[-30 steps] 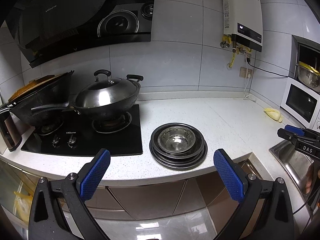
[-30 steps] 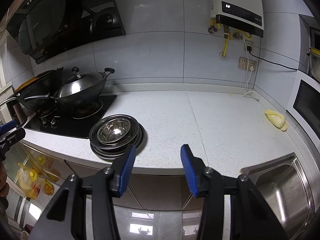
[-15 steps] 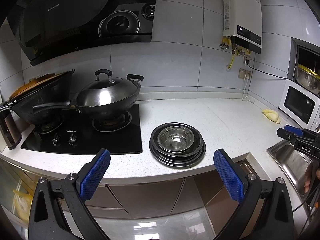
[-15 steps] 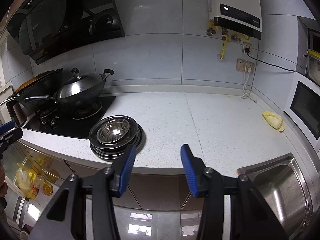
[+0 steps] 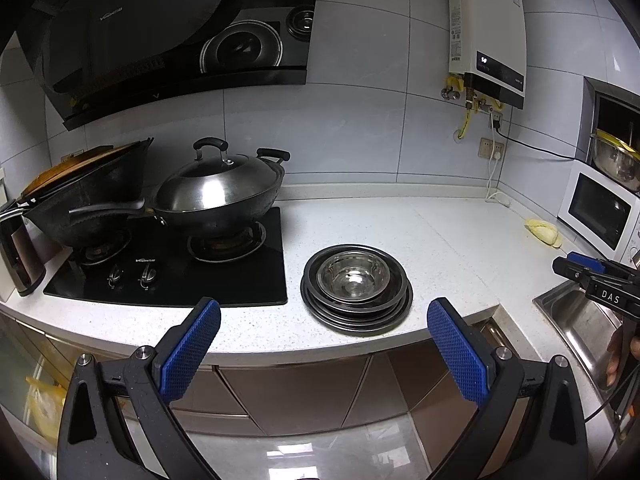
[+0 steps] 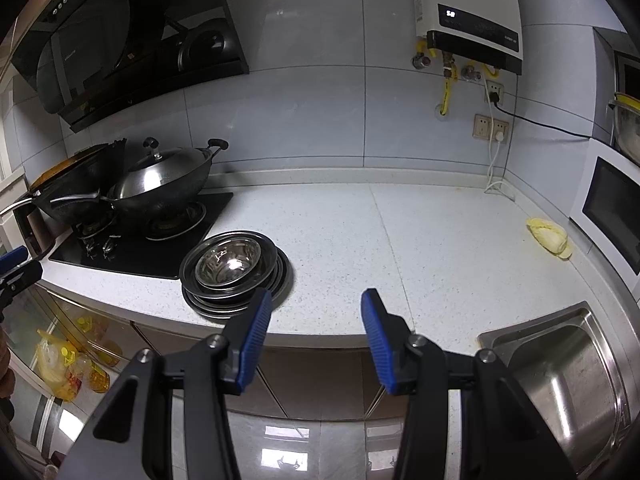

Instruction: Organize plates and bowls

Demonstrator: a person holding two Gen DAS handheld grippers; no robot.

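A stack of steel plates with nested steel bowls on top sits near the front edge of the white countertop, right of the stove. It also shows in the right wrist view. My left gripper is open and empty, held in front of the counter below the stack. My right gripper is open and empty, in front of the counter edge just right of the stack. Its tip shows at the far right of the left wrist view.
A black gas stove holds a lidded wok and a second pan. A steel sink lies at the right. A yellow cloth lies by a white microwave. A kettle stands far left.
Both grippers have drawn back and risen slightly, so the counter and stack look a little lower and farther. Both stay open and empty.
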